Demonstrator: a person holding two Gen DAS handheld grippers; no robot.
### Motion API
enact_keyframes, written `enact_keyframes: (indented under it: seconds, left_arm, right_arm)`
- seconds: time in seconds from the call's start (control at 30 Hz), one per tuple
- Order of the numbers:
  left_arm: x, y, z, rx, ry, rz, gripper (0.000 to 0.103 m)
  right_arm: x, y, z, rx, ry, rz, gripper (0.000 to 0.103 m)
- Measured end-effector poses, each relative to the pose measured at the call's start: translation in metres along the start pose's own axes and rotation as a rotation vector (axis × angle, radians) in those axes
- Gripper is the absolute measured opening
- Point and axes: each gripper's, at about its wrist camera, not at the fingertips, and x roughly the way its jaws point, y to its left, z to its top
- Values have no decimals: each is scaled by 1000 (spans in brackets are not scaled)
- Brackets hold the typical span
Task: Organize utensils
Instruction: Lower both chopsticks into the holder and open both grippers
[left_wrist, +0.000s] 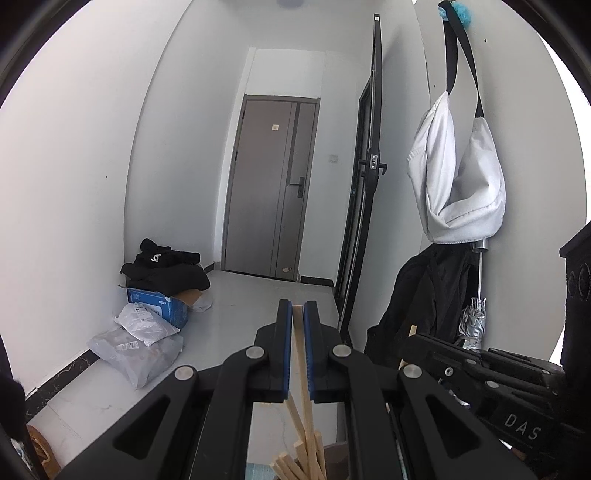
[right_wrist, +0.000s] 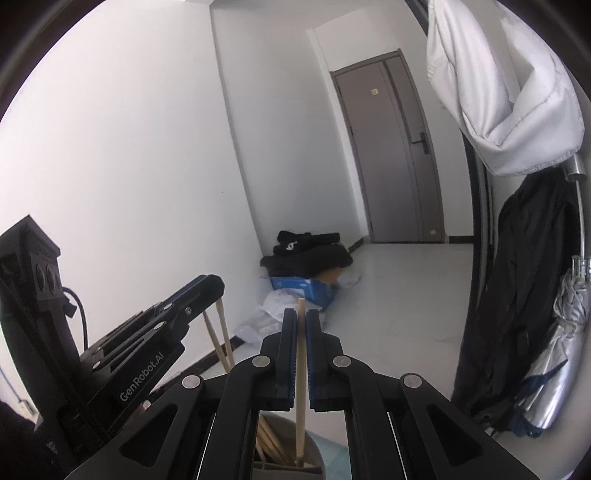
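Observation:
My left gripper (left_wrist: 297, 314) is shut on wooden chopsticks (left_wrist: 301, 369) that run down to a bundle of more chopsticks (left_wrist: 295, 465) at the bottom edge. My right gripper (right_wrist: 301, 319) is shut on a single wooden chopstick (right_wrist: 300, 384) whose lower end stands in a brown round holder (right_wrist: 314, 454) with several other chopsticks (right_wrist: 269, 439). The left gripper also shows in the right wrist view (right_wrist: 212, 291), holding two chopsticks (right_wrist: 221, 336). The right gripper shows at the right of the left wrist view (left_wrist: 417, 341).
Both cameras face a hallway with a grey door (left_wrist: 273, 184). Black clothes on a blue box (left_wrist: 162, 306) and plastic bags (left_wrist: 136, 347) lie by the left wall. A white bag (left_wrist: 458, 166), black coat (left_wrist: 424, 295) and silver umbrella (right_wrist: 565, 343) hang at the right.

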Motion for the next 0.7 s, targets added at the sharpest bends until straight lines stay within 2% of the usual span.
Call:
enact_keyframes:
  seconds: [0.3, 0.43, 0.63, 0.7]
  left_arm:
    - [-12, 10, -10, 3, 142, -45, 4]
    - [-10, 10, -18, -2, 253, -125, 4]
    - [-18, 21, -20, -63, 336, -116, 4]
    - [-26, 22, -16, -65, 338, -78, 12]
  right_arm:
    - [7, 17, -31, -69, 94, 5, 5]
    - [14, 20, -43, -47, 151, 7, 6]
    - [13, 19, -54, 17, 228, -3, 9]
    - [6, 20, -57, 29, 235, -24, 9]
